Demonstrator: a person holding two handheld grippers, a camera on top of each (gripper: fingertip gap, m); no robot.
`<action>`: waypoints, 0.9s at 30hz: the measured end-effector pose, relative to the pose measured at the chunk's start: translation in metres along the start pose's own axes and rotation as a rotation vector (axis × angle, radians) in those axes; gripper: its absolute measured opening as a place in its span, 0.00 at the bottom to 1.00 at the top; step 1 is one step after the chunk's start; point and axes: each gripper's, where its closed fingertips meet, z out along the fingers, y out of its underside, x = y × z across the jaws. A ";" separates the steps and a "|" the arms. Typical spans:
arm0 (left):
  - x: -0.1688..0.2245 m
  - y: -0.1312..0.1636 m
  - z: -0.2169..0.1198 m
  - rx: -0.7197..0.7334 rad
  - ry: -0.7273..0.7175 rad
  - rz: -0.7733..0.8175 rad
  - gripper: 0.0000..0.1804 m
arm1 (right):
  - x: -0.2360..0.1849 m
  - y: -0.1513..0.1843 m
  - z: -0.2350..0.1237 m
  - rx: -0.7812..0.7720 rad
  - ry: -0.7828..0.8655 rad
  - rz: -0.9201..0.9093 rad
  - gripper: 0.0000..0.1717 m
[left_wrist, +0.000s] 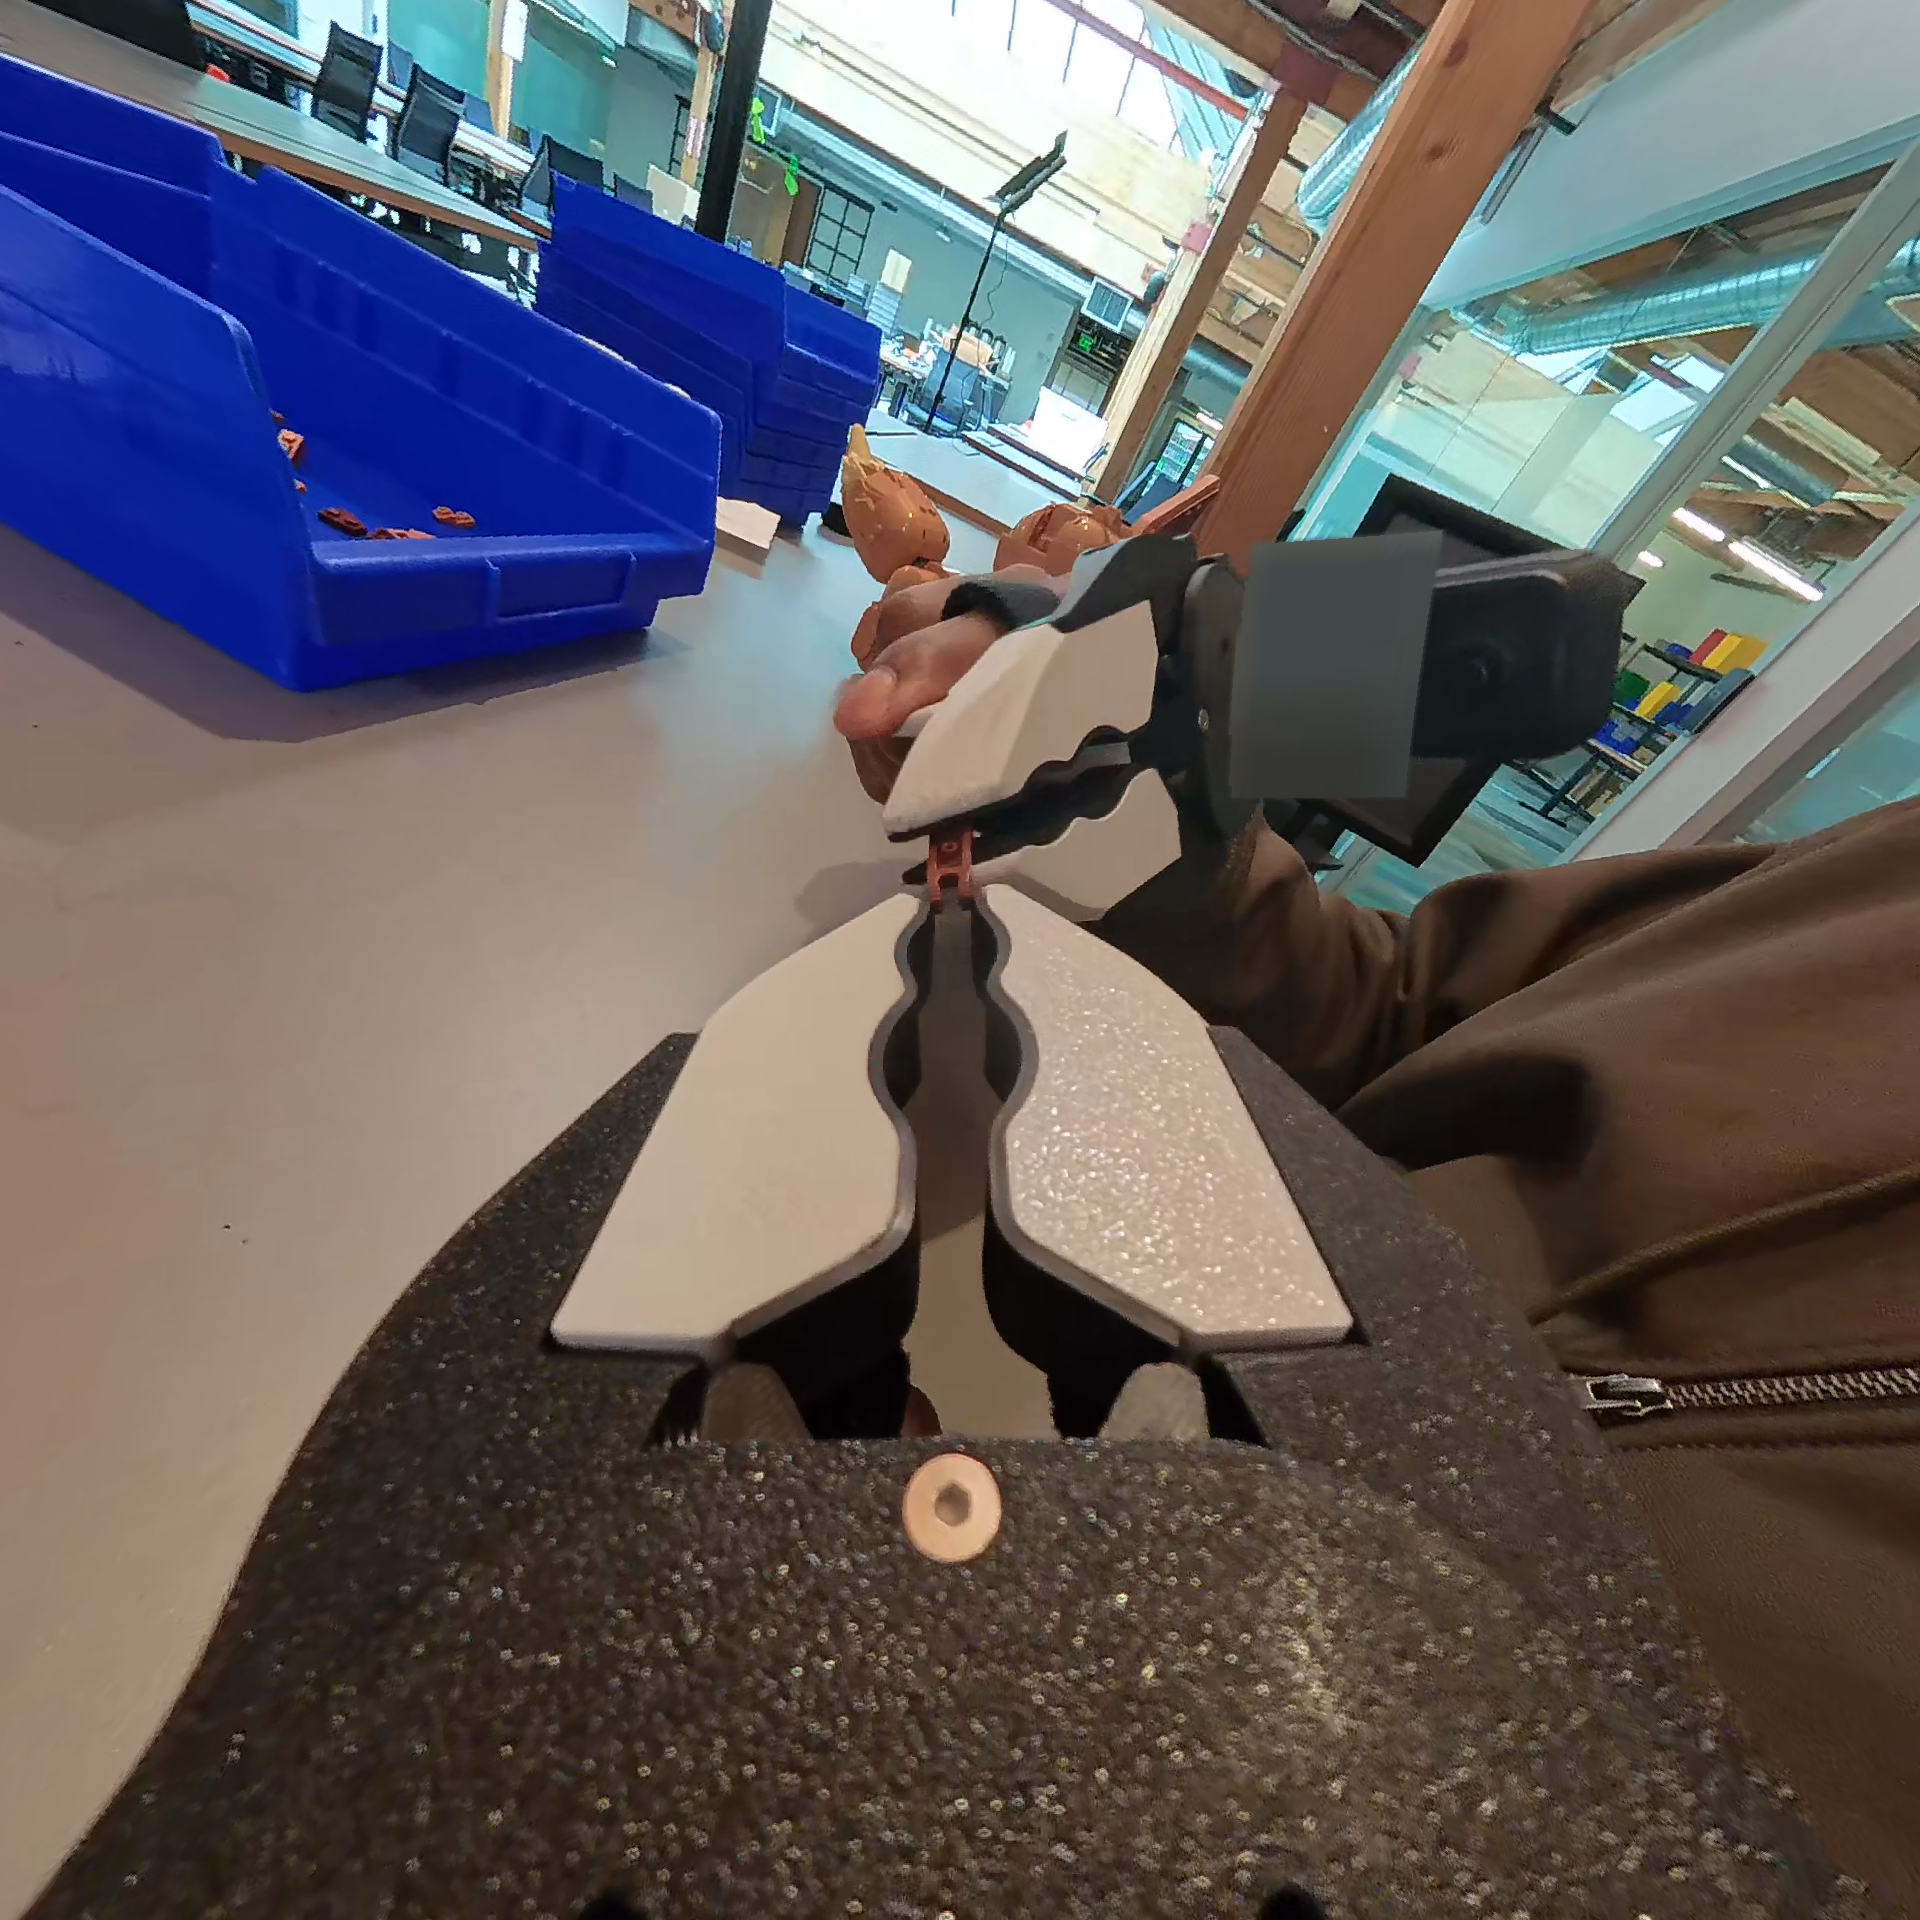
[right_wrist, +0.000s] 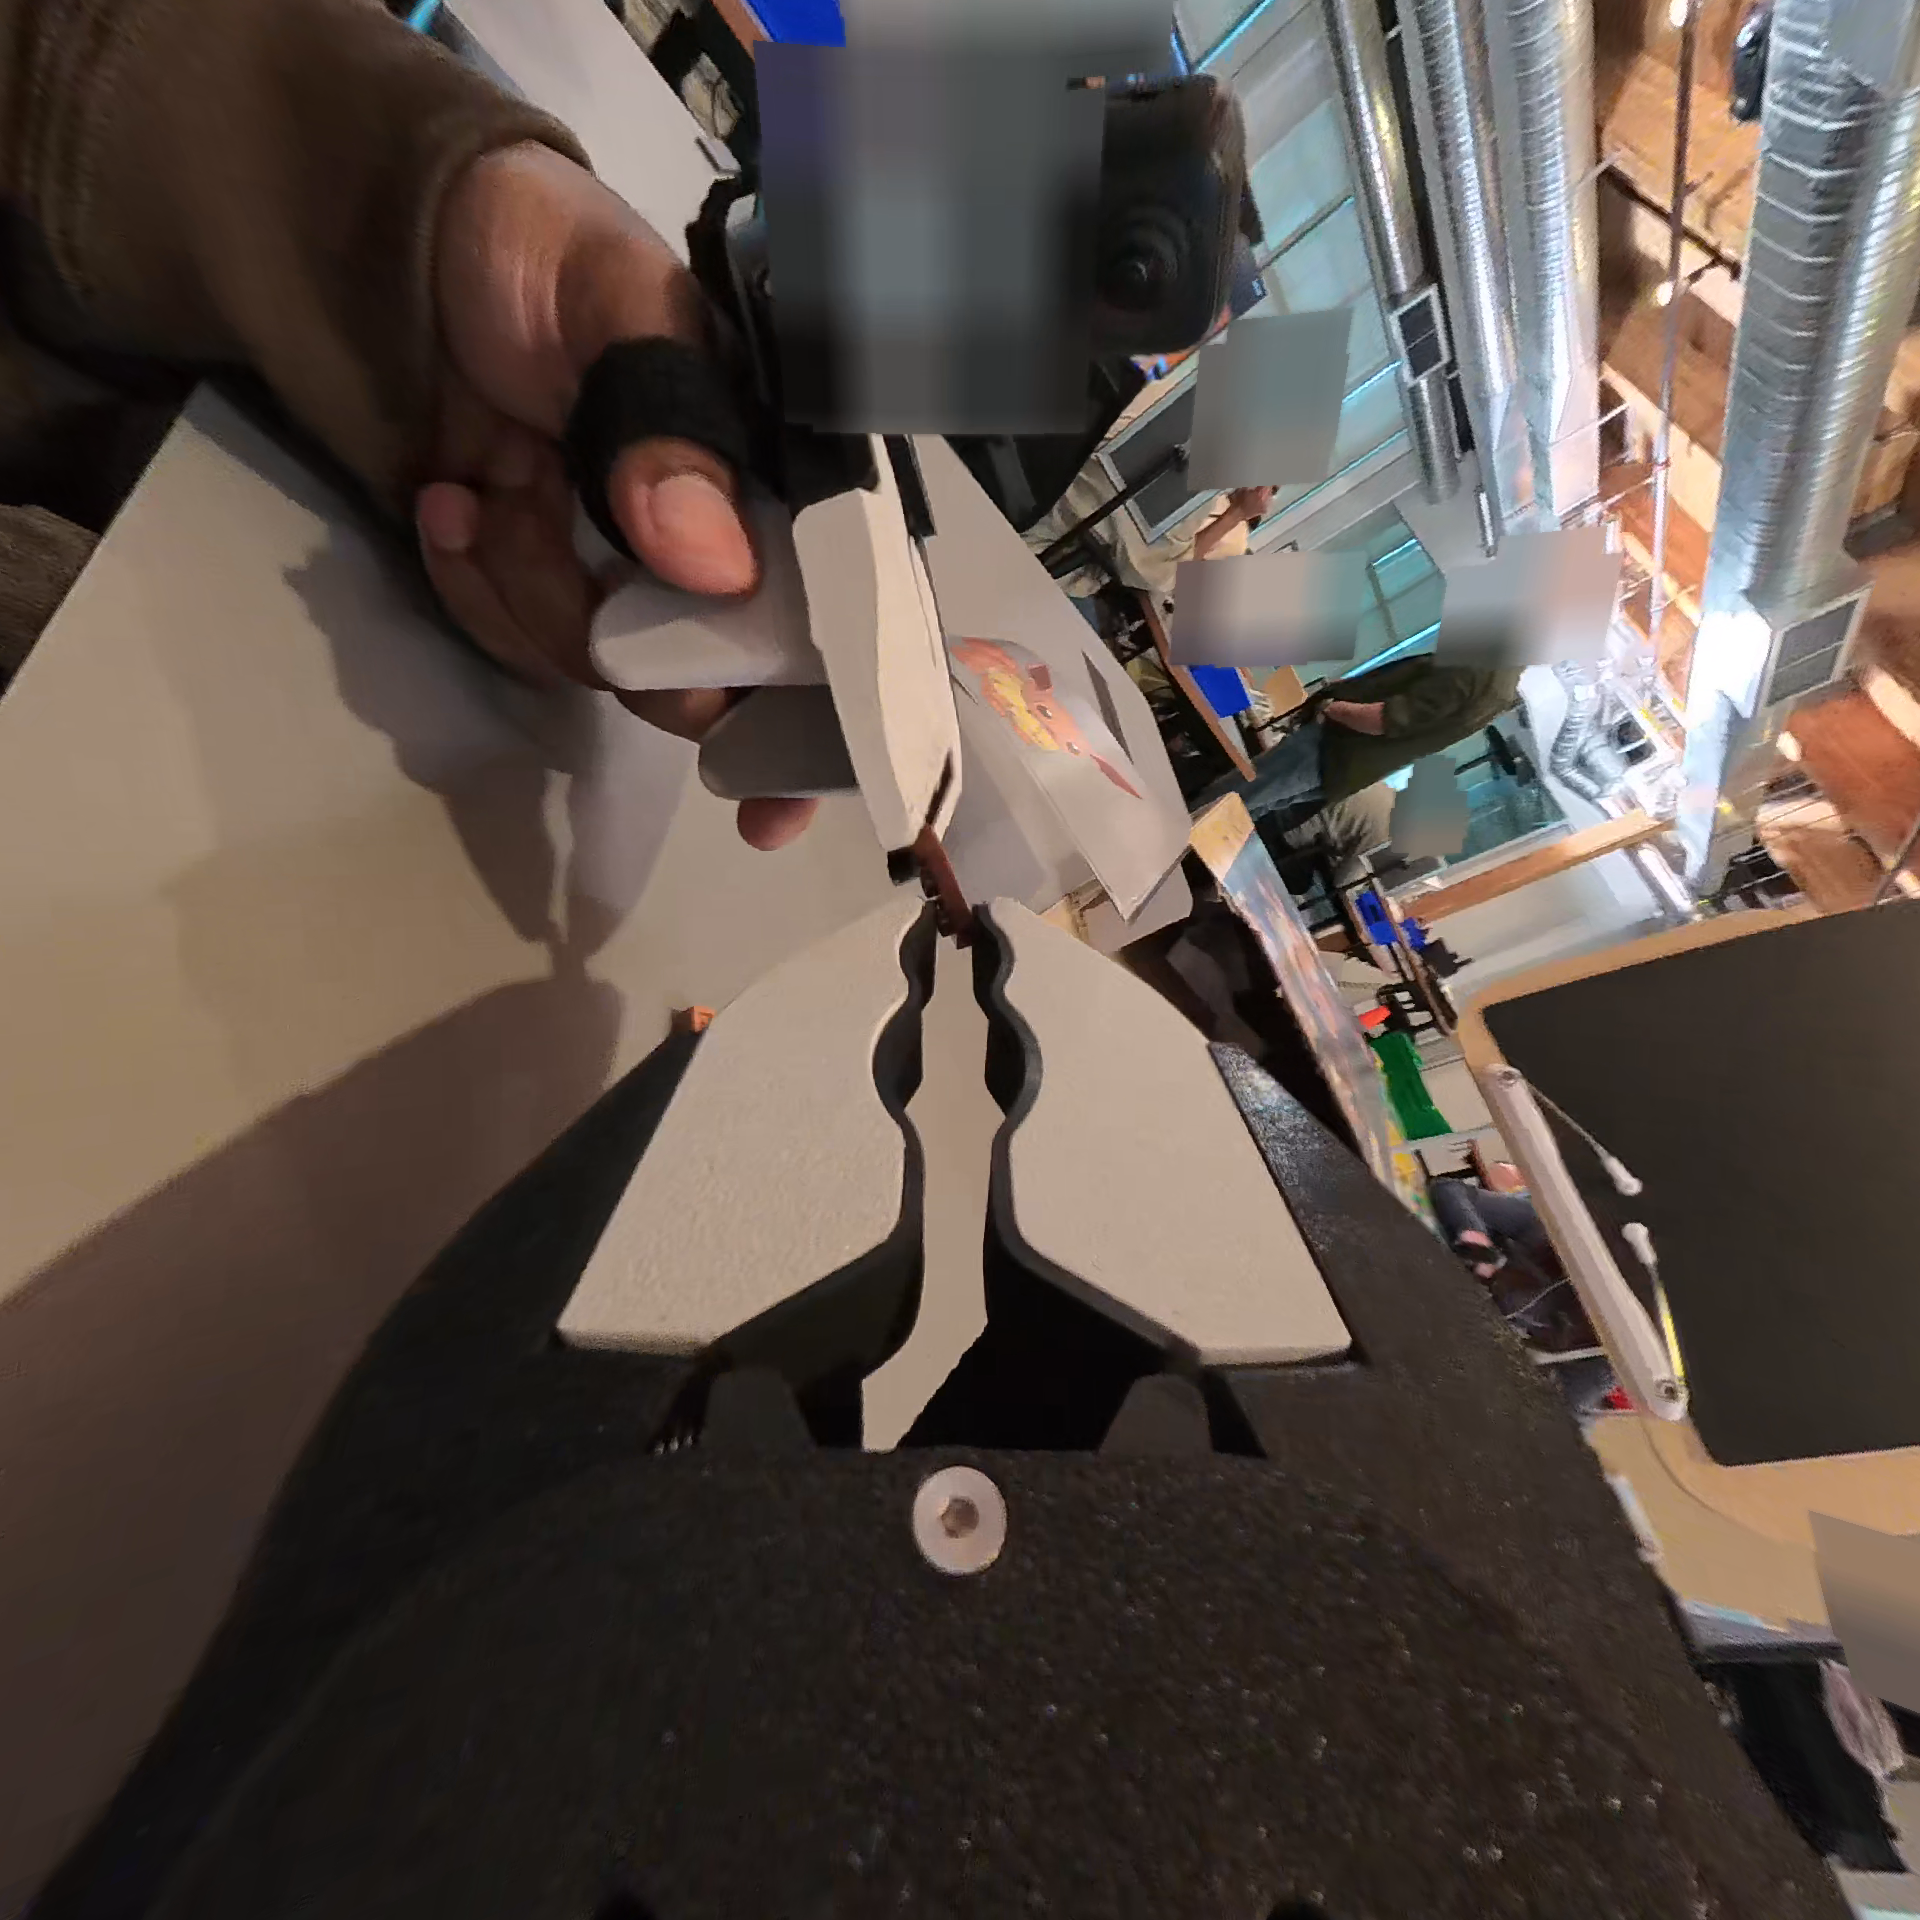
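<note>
Left wrist view, grip: left gripper (left_wrist: 948, 902) closed narrow on one end of a small reddish-brown plastic piece (left_wrist: 950, 864), pads pinching its forked end at 12 o'clock of the fingers.
Left wrist view, partner: right gripper (left_wrist: 961, 831) coming in from 1 o'clock, clamped on the far end of the same piece; likely held from both ends so it stays steady between the tips.
Left wrist view, surroundings: grey table (left_wrist: 416, 831) underneath; blue bin (left_wrist: 436, 540) at 10 o'clock with a few small reddish bits inside; brown toy figure parts (left_wrist: 904, 520) at 12 o'clock, well apart.
Right wrist view, grip: own fingers nearly together, nipping the piece at 12 o'clock.
Right wrist view, partner: left gripper gripped by a hand (right_wrist: 582, 488) at 11 o'clock, its tips on the piece's other end.
Right wrist view, position: piece lifted clear of the table, bridging both sets of tips.
</note>
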 end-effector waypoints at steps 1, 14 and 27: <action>-0.002 -0.001 0.000 0.007 -0.013 0.000 0.04 | 0.003 0.002 -0.001 -0.007 0.002 0.019 0.03; -0.005 -0.005 -0.003 0.040 -0.036 -0.007 0.06 | 0.166 0.183 -0.065 -0.482 0.657 0.814 0.12; -0.039 0.016 -0.013 -0.153 -0.282 0.077 0.09 | 0.040 0.074 -0.026 -0.170 0.086 0.637 0.09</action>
